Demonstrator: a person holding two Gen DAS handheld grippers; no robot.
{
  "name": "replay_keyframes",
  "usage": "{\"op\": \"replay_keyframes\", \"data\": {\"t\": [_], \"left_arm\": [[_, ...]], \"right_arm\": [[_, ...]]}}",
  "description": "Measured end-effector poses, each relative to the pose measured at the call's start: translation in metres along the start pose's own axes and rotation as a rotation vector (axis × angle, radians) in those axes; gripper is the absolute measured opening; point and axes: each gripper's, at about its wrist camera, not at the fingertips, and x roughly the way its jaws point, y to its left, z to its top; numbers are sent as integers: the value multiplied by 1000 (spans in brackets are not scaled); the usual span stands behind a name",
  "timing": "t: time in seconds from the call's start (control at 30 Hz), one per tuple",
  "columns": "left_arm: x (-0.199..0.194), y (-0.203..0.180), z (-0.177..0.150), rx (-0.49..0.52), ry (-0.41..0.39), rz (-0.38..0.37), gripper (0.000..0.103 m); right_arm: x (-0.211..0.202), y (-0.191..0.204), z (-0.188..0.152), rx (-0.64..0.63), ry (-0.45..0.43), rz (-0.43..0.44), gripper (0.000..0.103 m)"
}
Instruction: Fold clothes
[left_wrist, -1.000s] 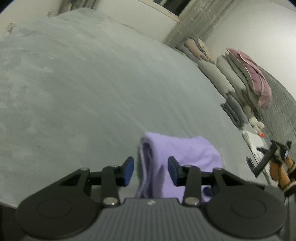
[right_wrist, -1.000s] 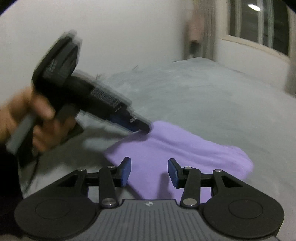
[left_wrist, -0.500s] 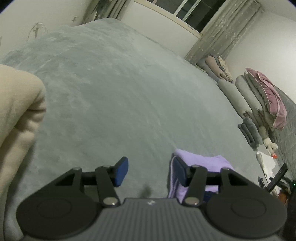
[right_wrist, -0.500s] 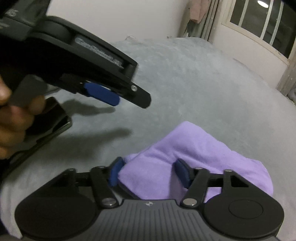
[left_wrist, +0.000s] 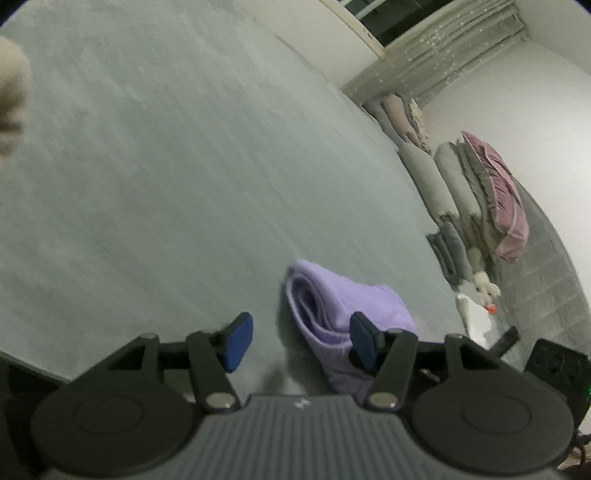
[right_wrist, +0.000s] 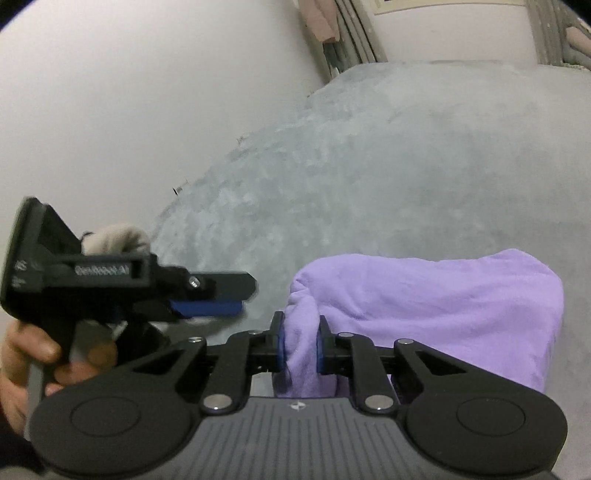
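Note:
A folded purple garment lies on the grey bed cover. In the right wrist view the purple garment fills the lower right. My right gripper is closing, and its blue pads pinch a bunched fold at the garment's near left edge. My left gripper is opening. The garment's layered end lies between its fingers, close to the right pad, and neither pad presses on it. From the right wrist view the left gripper sits just left of the garment, held by a hand.
Grey pillows and a pink pillow are stacked along the bed's far right, with a white plush toy below them. A beige cloth shows at the left edge. A white wall borders the bed.
My right gripper has gone from straddling the garment's edge to pinching it. The left gripper's jaws have widened, and it swung left off the garment, then partly back.

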Motion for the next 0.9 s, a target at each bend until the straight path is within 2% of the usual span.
{"op": "replay_keyframes", "data": {"t": [0.1,0.23,0.33,0.57,0.67,0.73,0.83,0.9], "left_arm": [[13,-2,-2,-34,31,-44,72],[29,-6,0,-77,64,-99,72],[44,-9,0,-88,88,-111,74],[65,-15,3,-42,102,-83,76],[70,-17,3,-16,99,-57,62],[72,-19,4,1,99,-46,55],[74,-20,3,22,97,-29,43],[73,-22,2,44,93,-7,31]], "right_arm": [[-12,3,-4,-28,-26,-1,15],[-13,7,-8,-67,-50,-2,15],[-9,16,-13,-114,-54,-12,15],[5,42,-24,-267,-41,-53,16],[9,47,-29,-295,-28,-39,27],[5,48,-32,-306,-30,-18,39],[-16,45,-33,-313,-31,-2,45],[-37,29,-33,-262,-42,2,50]]}}
